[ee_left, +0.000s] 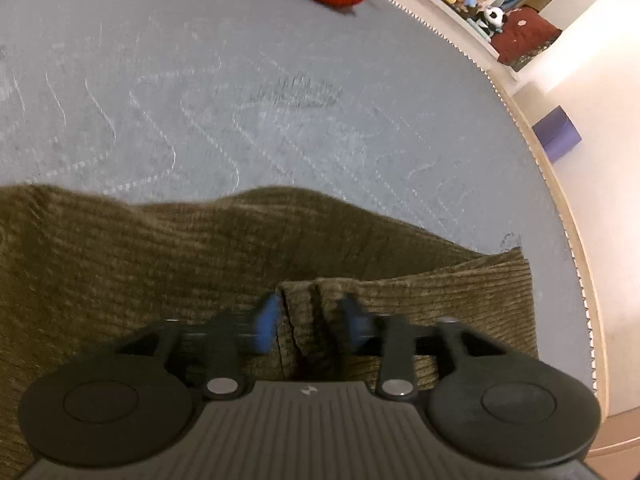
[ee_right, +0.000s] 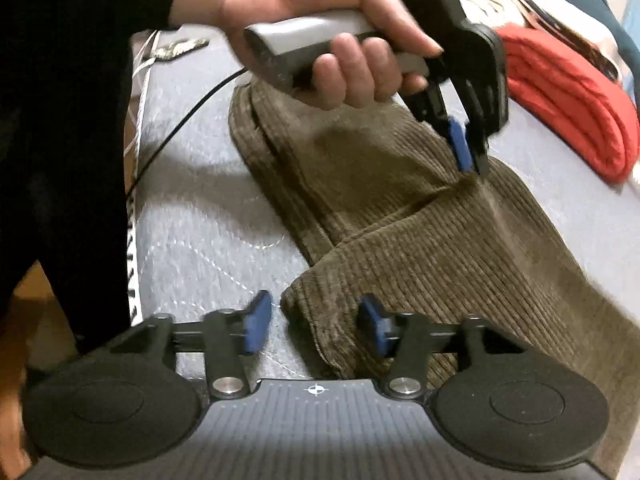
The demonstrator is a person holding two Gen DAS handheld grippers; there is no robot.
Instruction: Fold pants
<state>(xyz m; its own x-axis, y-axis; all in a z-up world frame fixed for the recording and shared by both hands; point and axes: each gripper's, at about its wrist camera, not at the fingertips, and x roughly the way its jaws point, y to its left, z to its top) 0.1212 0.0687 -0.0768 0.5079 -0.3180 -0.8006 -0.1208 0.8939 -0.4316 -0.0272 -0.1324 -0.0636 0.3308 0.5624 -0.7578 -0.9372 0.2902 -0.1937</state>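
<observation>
Two tools hang over the olive corduroy pants (ee_right: 420,240), both with blue pads spread. Left tool (ee_left: 310,326) straddles a folded edge of the cloth without pinching it — in the right wrist view a hand (ee_right: 320,28) grips its grey handle. Right tool (ee_right: 314,330) sits at the near corner, jaws apart, nothing clamped. Pants lie folded on the grey quilted bed (ee_left: 200,100) — a red folded garment (ee_right: 568,96) lies beyond.

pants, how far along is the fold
Done: the olive corduroy pants lie doubled on the grey mattress, one layer lapped over the other. In hand: nothing gripped; the left tongs and right tongs stand open astride cloth edges. Left: probably squaring the loose corner or one more fold.
</observation>
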